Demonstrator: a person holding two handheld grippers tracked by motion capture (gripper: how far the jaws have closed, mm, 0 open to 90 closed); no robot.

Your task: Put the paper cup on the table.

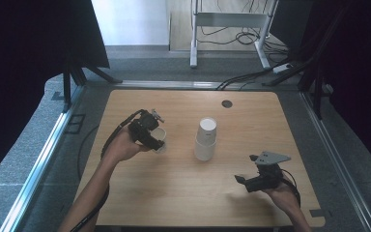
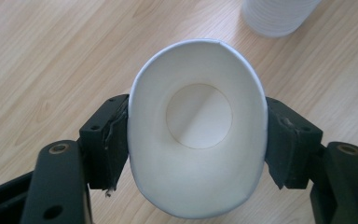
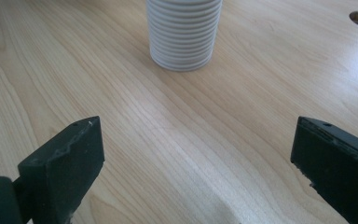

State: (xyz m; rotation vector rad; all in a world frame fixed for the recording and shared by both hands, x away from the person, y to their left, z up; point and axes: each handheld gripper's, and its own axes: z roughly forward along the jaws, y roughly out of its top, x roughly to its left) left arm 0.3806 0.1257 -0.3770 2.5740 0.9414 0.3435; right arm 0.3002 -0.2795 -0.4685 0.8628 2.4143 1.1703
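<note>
Left hand-held gripper (image 2: 198,140) around squeezed paper cup (image 2: 196,126), seemingly above table (image 2: 51,56).

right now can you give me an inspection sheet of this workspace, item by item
surface: light wooden table with a round dark cable hole near its far edge
job's things: single white paper cup squeezed to an oval; stack of white paper cups, mouth down at mid-table
clutter: nothing seen
grippers: left gripper shut on the single cup, pads on both its sides; right gripper open over bare wood, pointing toward the stack
cables: black cable trailing from the left gripper; more cables on the floor beyond the table
surroundings: grey carpet, white desk frame, dark curtains either side
</note>
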